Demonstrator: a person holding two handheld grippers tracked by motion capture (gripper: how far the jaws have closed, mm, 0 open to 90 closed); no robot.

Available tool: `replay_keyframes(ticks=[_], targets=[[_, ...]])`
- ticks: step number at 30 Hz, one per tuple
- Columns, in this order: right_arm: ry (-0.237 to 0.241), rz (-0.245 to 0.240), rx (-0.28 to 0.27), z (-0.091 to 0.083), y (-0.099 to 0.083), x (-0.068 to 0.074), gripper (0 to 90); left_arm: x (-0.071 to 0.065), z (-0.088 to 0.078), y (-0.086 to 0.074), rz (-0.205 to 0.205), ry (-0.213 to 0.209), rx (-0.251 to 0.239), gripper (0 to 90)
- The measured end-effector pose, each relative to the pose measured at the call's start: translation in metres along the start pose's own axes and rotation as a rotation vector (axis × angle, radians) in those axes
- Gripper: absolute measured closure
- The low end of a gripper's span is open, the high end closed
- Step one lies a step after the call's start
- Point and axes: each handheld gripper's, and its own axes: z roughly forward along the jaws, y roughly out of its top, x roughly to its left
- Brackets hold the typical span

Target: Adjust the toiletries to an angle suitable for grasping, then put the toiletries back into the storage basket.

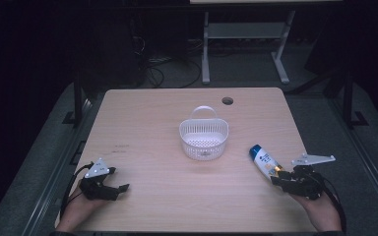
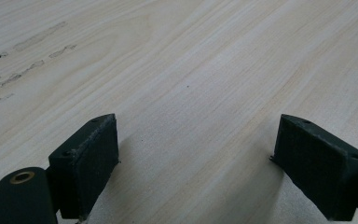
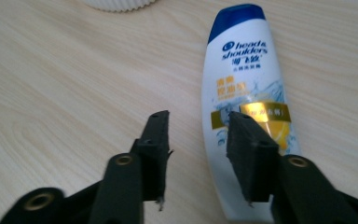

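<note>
A white shampoo bottle (image 1: 265, 162) with a blue cap lies flat on the wooden table near its right edge, cap pointing toward the far side. My right gripper (image 1: 278, 178) sits at the bottle's lower end. In the right gripper view the bottle (image 3: 242, 70) runs under the right jaw, and the right gripper (image 3: 198, 119) stands partly open with mostly bare table in the gap and no pad pressing on the bottle. My left gripper (image 1: 119, 179) rests at the table's front left. The left gripper (image 2: 198, 126) is wide open over bare wood.
A white perforated basket (image 1: 187, 135) with an upright handle stands in the middle of the table; its rim (image 3: 116, 3) shows just beyond the bottle. A cable hole (image 1: 227, 101) lies near the far edge. Faint scuff marks (image 2: 32, 42) mark the wood ahead of the left gripper.
</note>
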Motion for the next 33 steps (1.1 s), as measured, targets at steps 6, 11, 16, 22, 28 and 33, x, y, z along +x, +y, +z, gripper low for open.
replay_keyframes(ticks=[6,11,16,22,28,33], targets=[[-0.011,-0.006,0.002,0.002,0.015,-0.001,42.4,0.0,0.0,0.0,0.002,0.0,0.001,12.9],[-0.017,-0.004,0.001,0.004,0.025,-0.003,36.1,0.0,0.0,0.0,0.002,0.0,0.001,12.9],[-0.026,-0.012,0.001,0.008,0.036,-0.004,30.5,0.0,0.0,0.0,0.003,-0.001,0.001,12.9],[-0.034,-0.009,0.012,0.017,0.047,-0.01,25.3,0.0,0.0,0.0,0.003,-0.001,0.003,12.9],[-0.041,-0.014,0.033,0.027,0.058,-0.015,20.5,0.0,0.0,0.0,0.003,-0.002,0.002,12.9],[-0.046,-0.017,0.054,0.037,0.065,-0.019,18.5,0.0,0.0,0.001,0.005,-0.003,0.002,12.9]])
